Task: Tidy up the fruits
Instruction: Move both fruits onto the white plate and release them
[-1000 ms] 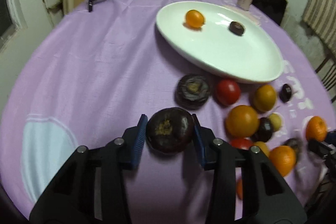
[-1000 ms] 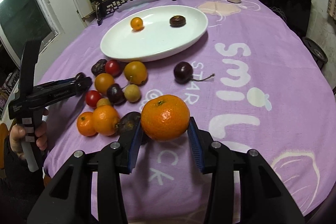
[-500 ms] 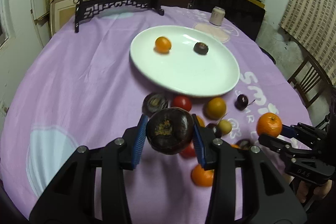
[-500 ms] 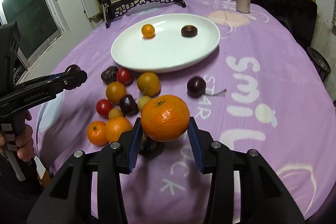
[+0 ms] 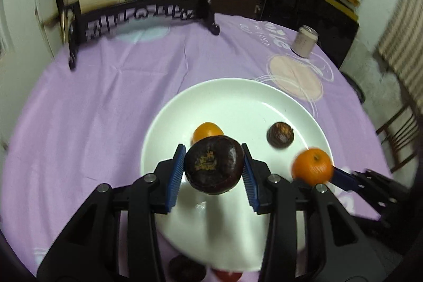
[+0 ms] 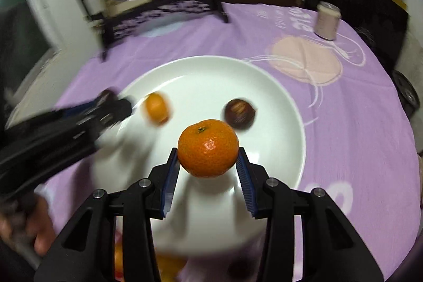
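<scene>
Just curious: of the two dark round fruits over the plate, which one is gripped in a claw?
The bigger dark fruit, pinched between the left claw's blue pads; the smaller one lies loose on the plate.

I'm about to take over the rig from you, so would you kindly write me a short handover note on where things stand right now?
Left hand-held gripper: shut on a dark purple fruit, held above the white plate.
Right hand-held gripper: shut on a mandarin, also above the plate.
On the plate: a small orange fruit and a small dark fruit.
Done: two fruits plated, two more carried over the plate.
Left: set both held fruits down clear of the ones already there, then fetch the others; a dark fruit and a red one show past the plate's near rim.
</scene>
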Tool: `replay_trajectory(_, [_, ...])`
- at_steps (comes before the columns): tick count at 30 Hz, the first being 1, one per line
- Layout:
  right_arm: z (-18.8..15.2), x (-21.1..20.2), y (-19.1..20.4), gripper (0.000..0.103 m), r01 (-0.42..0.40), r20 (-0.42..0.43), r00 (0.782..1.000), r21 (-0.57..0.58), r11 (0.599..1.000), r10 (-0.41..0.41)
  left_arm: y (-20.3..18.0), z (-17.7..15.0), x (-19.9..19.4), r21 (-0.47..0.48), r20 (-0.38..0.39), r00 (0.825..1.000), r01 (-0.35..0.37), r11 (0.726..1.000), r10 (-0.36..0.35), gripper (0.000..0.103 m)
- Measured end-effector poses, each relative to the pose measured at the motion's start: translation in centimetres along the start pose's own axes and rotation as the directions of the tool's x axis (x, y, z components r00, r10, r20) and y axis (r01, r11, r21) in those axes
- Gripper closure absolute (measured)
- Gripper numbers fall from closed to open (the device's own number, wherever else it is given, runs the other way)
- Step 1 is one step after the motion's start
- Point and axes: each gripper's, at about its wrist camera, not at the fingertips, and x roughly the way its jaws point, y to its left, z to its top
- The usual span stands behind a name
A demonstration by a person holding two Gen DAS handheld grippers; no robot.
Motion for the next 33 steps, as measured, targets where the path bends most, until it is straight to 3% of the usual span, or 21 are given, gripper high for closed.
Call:
replay_trajectory(4, [-0.2,2.1,-0.3,0.059,-0.056,-0.04,0.998,0.022,0.998,0.057,0.5,-0.2,1.2,0.003,-0.02,1.0,-0.003,1.0,0.003,0.061])
replay_trajectory(10, [0.2,2.6,0.2,0.058,-0.032,-0.029,0.999,-0.001,0.999,0.032,0.3,-0.1,1.6,0.023,-0.021,1.0,0.0,1.0,0.0,0.06])
replay_trajectory(11, [0.3,2.7,0.2,0.055,-0.023,-0.023,0.999,0.001,1.0,0.023,0.3,-0.1,1.5,0.021,-0.014,1.0,0.006,1.0,-0.006,0.053])
replay_trajectory(12, [0.4,2.7,0.0,0.043,-0.009,-0.011,1.0,0.003,1.0,0.009,0.3,-0.1,1.3,0.016,-0.006,1.0,0.009,1.0,-0.009,0.04])
replay_trajectory(17, [-0.7,0.2,-1.2,0.042,0.063,0.088,0.994,0.009,0.998,-0.063,1.0,-1.1,-1.2,-0.001,0.058,0.998,-0.001,1.0,0.001,0.039])
replay_trajectory(20, [-2.8,-3.2,-1.7,0.042,0.085,0.147,0.985,0.015,0.996,-0.086,1.5,-3.4,-4.3,-0.011,0.089,0.996,0.0,1.0,0.001,0.039])
replay_trajectory(24, [-8.6,-9.2,-1.9,0.041,0.066,0.21,0.976,0.003,0.998,-0.065,1.8,-9.2,-9.5,0.033,0.153,0.988,0.027,0.999,-0.032,0.035])
replay_trajectory(29, [-13.8,-11.8,-2.3,0.041,0.072,0.152,0.986,0.004,0.997,-0.071,1.5,-15.3,-11.9,0.094,0.121,0.991,0.041,0.995,-0.052,0.036])
replay_trajectory(33, [-15.4,-12.4,-2.0,0.041,0.083,0.135,0.987,0.002,0.997,-0.082,0.9,-16.5,-12.2,0.112,0.1,0.993,0.053,0.992,-0.064,0.036])
